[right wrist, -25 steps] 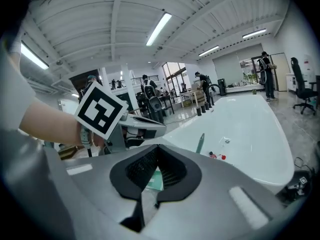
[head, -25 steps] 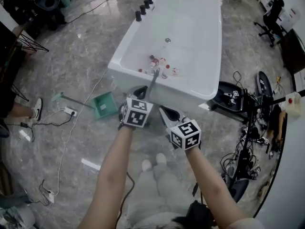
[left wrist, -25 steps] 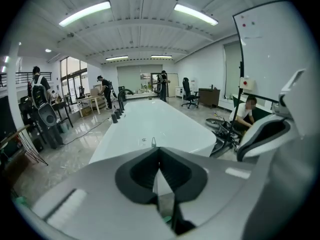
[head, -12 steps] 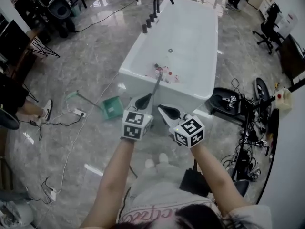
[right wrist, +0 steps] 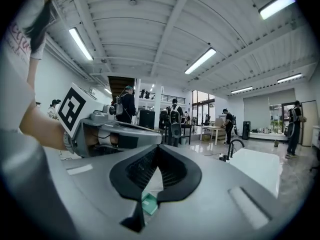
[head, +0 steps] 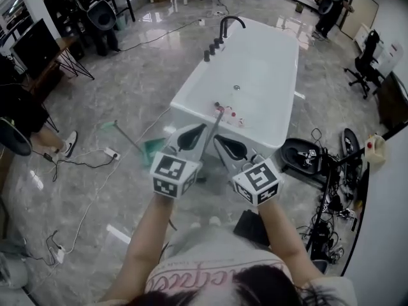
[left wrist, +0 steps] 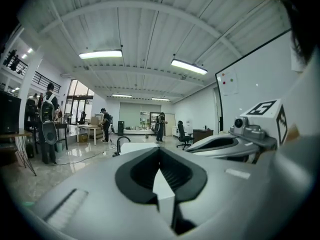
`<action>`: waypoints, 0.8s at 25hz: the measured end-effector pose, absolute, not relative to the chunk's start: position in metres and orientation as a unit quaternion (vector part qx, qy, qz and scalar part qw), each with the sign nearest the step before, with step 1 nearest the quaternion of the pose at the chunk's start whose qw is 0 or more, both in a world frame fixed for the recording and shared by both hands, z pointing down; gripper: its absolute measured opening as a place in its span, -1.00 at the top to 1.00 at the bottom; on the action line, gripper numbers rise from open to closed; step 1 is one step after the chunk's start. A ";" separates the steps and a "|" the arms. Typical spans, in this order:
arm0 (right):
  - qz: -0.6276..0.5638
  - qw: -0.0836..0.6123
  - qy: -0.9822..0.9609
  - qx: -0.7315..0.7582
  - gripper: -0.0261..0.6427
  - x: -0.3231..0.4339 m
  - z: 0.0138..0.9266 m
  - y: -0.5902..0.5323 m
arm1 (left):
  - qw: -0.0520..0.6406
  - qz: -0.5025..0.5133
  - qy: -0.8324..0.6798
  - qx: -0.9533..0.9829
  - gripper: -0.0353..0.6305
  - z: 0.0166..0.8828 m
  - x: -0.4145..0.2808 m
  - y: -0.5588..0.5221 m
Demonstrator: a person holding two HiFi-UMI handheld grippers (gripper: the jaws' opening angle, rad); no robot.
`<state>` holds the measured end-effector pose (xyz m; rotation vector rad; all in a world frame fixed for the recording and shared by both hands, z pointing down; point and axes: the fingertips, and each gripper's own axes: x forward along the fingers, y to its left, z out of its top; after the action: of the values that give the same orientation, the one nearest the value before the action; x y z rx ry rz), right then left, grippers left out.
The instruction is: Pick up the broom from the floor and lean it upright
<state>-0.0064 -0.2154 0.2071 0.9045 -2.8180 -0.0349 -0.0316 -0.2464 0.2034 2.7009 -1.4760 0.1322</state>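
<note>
Left gripper (left wrist: 160,150): is being held out roughly level toward the bathtub, with its jaws pressed together on nothing. Only white tub is being seen through the opening behind the tips.
Right gripper (right wrist: 157,148): is being held just beside the left one, with its jaws likewise pressed together and empty. A patch of green is being glimpsed through the opening.
Broom (head: 214,127): its thin grey handle is being propped against the near wall of the bathtub, with the top end at the rim. The lower end is being hidden behind the two grippers, and it is being gripped by neither.
Bathtub (head: 194,85): white, with a black tap (head: 229,23) at the far end. Small red and white bits are lying inside near the broom's top.
Dustpan (head: 153,148): green, lying on the floor to the left of the tub, with its long handle stretched away to the left.
Floor (head: 95,94): grey polished stone, being crossed by a white cable and a power strip (head: 113,153).
</note>
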 end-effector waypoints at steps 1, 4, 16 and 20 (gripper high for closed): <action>-0.014 0.088 -0.948 0.305 0.92 -0.006 0.201 -0.213 | 0.026 0.040 -0.478 0.877 0.89 0.197 -0.032 -0.242; -0.008 0.077 -0.947 0.310 0.92 -0.003 0.188 -0.206 | 0.012 0.026 -0.477 0.879 0.89 0.178 -0.034 -0.231; 0.028 0.039 -0.947 0.319 0.92 0.001 0.169 -0.196 | 0.011 -0.005 -0.472 0.881 0.89 0.159 -0.031 -0.212; 0.031 0.040 -0.944 0.325 0.92 0.003 0.170 -0.198 | 0.009 -0.013 -0.467 0.884 0.89 0.158 -0.028 -0.210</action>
<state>0.0026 -0.1977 0.1700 0.9946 -2.8940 0.0949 -0.0279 -0.2100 0.1576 2.7618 -1.4586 -0.0395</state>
